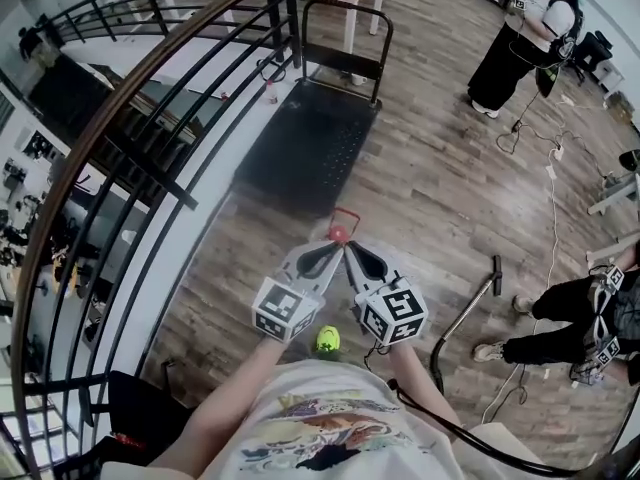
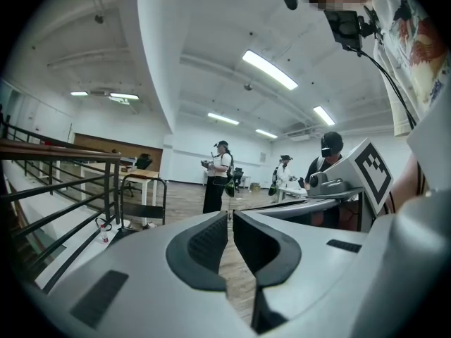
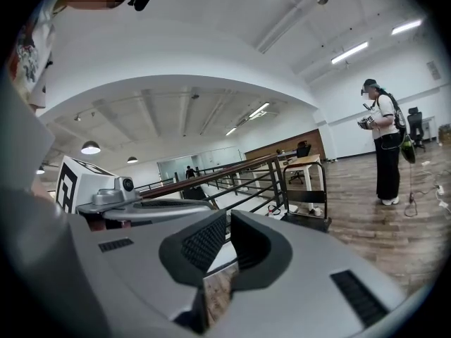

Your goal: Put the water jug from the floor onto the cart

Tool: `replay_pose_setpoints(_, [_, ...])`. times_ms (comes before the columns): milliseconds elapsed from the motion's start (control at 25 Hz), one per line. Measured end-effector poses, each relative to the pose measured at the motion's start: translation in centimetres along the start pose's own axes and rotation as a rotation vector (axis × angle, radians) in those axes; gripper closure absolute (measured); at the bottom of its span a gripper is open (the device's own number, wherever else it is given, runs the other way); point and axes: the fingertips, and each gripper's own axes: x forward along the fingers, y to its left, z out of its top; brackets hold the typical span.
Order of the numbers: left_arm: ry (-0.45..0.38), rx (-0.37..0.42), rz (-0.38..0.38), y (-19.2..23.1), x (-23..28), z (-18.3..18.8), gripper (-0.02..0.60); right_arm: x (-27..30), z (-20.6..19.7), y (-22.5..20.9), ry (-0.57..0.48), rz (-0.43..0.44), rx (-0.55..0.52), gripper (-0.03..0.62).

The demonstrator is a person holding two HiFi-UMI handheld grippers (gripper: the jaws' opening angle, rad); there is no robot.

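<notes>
The black flat cart [image 1: 310,138] with a tall push handle stands on the wood floor ahead of me, beside the railing. It also shows as the cart [image 2: 143,201] and the cart [image 3: 307,210] in the gripper views. My left gripper [image 1: 330,250] and right gripper [image 1: 352,250] are held side by side, both shut and empty, pointing toward the cart. A small red cap with a red loop [image 1: 340,230] peeks out just past the fingertips. I cannot tell whether it belongs to the jug, and no jug body shows in any view.
A dark metal railing [image 1: 150,118] runs along the left. A person stands at the far right [image 1: 525,38], and another sits by a metal pole with a hose [image 1: 470,308]. Cables [image 1: 550,198] trail over the floor. A yellow-green object [image 1: 328,340] lies near my feet.
</notes>
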Motion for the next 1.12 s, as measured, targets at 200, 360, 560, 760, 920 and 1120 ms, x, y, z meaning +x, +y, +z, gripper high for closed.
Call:
replay_pose_setpoints(200, [0.013,-0.002,-0.029,2.9,2.3,0.1,0.57,2.8,0.3,-1.9,0.013,-0.038,0.009,0.566])
replay_pose_setpoints(360, [0.032,-0.015,-0.067,5.3,4.5,0.5,0.57,5.2,1.1,-3.8,0.027,-0.071,0.022,0.566])
replay_pose_setpoints(560, [0.031,0.013,-0.114,7.9,6.5,2.0,0.569,7.8,3.0,-5.5,0.006,-0.114,0.026,0.566])
replay_pose_setpoints(760, [0.023,0.028,-0.14,10.8,7.6,3.3,0.569,10.6,4.7,-6.3,-0.01,-0.131,0.05,0.566])
replay_pose_setpoints(920, [0.04,0.028,-0.156,12.9,8.4,2.9,0.569,12.7,4.5,-7.0,0.005,-0.148,0.062,0.566])
replay_pose_setpoints(1120, [0.051,0.03,-0.196,14.9,10.3,1.4,0.568,15.0,3.3,-8.9,0.008,-0.184,0.061,0.566])
